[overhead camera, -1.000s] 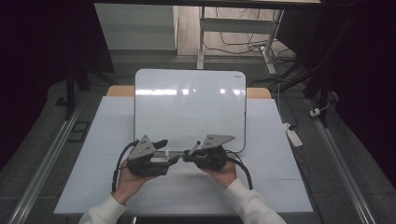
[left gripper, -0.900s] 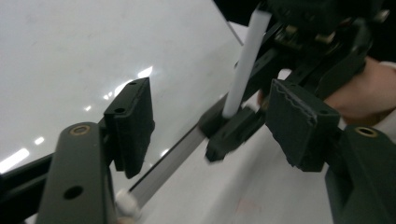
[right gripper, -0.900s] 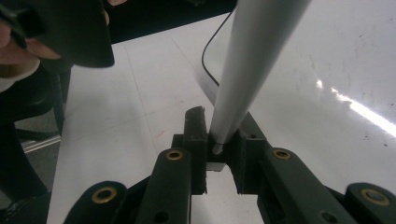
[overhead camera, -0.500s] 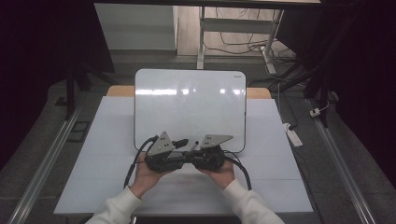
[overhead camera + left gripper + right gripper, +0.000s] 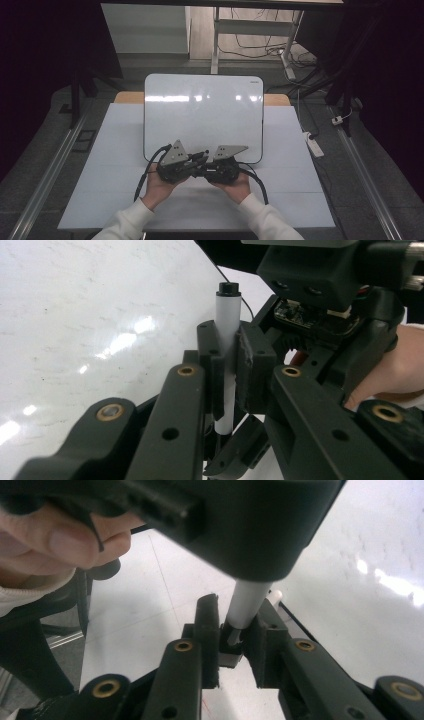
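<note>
Since a second ago the left gripper [image 5: 196, 159] has slid in from the 9 o'clock side toward the right gripper [image 5: 206, 165], and its jaws have just been closing, so that they now clamp the white barrel of a marker [image 5: 226, 335]. In the high view the two grippers sit nose to nose at the near edge of the whiteboard [image 5: 203, 110], toward 6 o'clock of the board, with the left hand [image 5: 159, 186] and the right hand [image 5: 235, 186] coming up from the bottom of that view in pale sleeves. The whiteboard lies on a white table [image 5: 100, 180] and glare streaks cross its upper half. In the left gripper view the marker stands nearly upright between the black pads, its black end at 12 o'clock and its lower white end poking out below them; the right gripper's body fills the 1 to 3 o'clock corner just beyond. In the right gripper view that gripper's jaws are pinched on the marker's dark end [image 5: 231, 634], with the white barrel rising toward 12 o'clock into the underside of the left gripper; the right jaws have just eased a shade wider, yet the pads still sit against the dark end. Both grippers therefore hold the same marker, one at each end, just above the board's near edge.
</note>
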Tool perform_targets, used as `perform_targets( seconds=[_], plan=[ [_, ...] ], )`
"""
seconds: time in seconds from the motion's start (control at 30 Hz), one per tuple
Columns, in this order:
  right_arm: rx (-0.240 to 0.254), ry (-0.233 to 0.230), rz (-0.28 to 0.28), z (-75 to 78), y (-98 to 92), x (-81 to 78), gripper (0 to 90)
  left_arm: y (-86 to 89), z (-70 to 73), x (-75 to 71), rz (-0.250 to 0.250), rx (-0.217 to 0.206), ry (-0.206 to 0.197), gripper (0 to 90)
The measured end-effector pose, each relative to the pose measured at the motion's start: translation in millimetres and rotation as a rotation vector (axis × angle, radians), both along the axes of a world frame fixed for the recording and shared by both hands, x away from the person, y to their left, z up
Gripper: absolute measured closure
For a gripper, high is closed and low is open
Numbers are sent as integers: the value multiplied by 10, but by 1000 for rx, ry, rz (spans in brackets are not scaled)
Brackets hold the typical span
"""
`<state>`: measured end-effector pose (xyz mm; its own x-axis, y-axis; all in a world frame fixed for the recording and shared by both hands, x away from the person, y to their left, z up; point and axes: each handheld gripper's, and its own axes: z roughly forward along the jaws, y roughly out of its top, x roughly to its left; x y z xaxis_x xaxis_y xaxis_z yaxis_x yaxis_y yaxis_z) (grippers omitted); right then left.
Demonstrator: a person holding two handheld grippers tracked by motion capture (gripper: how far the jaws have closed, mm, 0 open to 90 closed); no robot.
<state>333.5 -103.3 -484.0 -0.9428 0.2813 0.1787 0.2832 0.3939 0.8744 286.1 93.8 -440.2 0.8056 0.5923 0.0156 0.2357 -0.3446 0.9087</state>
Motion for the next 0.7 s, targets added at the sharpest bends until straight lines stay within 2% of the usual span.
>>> perform_targets(
  seconds=[0.17, 0.3, 0.5, 0.63, 0.7],
  plan=[
    [27, -45, -25, 77, -58, -57, 585, 153, 59, 10, 30, -32, 2, 811],
    [30, -87, -71, 115, -235, -77, 506, 305, 91, 21, 58, -58, 5, 811],
    [8, -137, -169, 68, -657, -84, 426, 475, 119, 13, 91, -68, 2, 811],
    [-14, -171, -251, 26, -1023, -155, 400, 585, 128, 14, 118, -69, 4, 810],
    [-16, -170, -295, 13, -1226, -195, 400, 634, 132, 20, 131, -73, 8, 811]
  ],
)
